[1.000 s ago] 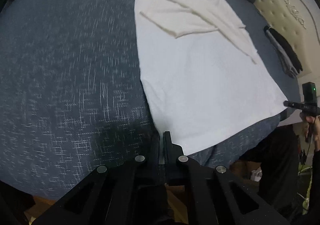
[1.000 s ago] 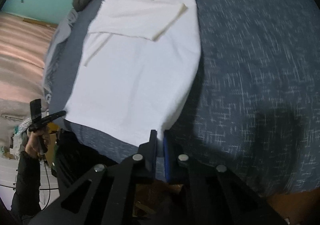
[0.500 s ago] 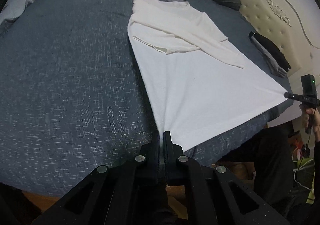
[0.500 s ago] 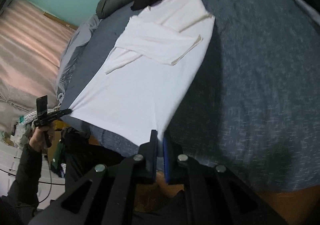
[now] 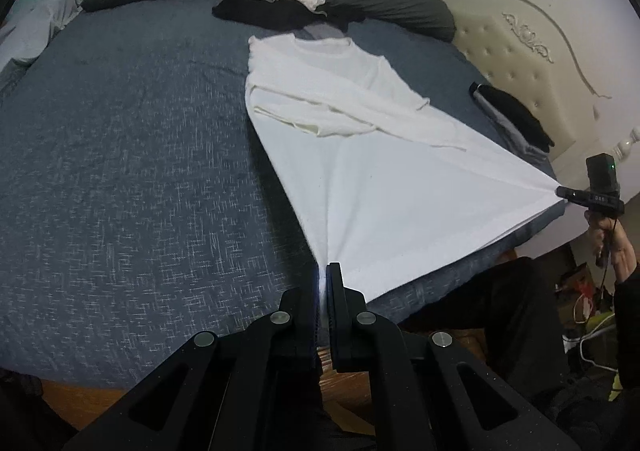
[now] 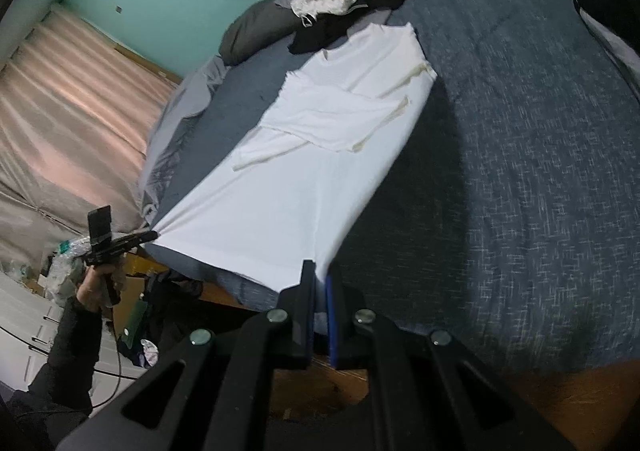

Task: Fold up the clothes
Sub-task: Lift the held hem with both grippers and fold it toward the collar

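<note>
The white long-sleeved shirt (image 5: 384, 191) is spread along the bed (image 5: 120, 171), collar towards the pillows, both sleeves crossed over the chest. Its two hem corners are raised off the bed's near edge, so the hem is drawn taut for a lengthwise fold. The left gripper (image 5: 323, 271) and right gripper (image 6: 321, 271) are each pressed together on a corner.

The white long-sleeved shirt (image 5: 384, 187) is soft matt cloth with rough sleeve edges. The bedspread (image 5: 132, 179) is coarse, flecked blue woven fabric. The left gripper (image 5: 323, 283) is matt black, faintly speckled plastic with shiny metal bolts (image 5: 279, 317). The headboard (image 5: 520, 47) looks like smooth tufted cream upholstery.
</note>
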Action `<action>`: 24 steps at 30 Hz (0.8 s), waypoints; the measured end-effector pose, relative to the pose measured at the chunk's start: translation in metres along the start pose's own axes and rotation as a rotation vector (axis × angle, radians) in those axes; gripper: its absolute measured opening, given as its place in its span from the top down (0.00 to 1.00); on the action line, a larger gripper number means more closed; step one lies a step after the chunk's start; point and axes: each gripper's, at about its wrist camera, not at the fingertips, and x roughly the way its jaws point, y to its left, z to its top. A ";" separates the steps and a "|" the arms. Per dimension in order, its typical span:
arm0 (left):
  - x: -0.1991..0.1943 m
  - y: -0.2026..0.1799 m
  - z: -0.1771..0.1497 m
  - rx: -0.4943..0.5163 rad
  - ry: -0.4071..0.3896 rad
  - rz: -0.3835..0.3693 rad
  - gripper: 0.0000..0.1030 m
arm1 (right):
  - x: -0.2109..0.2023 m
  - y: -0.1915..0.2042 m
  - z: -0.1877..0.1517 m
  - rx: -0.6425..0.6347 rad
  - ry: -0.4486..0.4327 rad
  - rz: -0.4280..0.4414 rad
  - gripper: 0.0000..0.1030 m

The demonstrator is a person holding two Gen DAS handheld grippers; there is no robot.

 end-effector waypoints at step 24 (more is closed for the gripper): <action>-0.052 -0.015 0.010 0.034 -0.073 -0.040 0.96 | -0.041 0.045 -0.007 -0.119 -0.005 0.073 0.96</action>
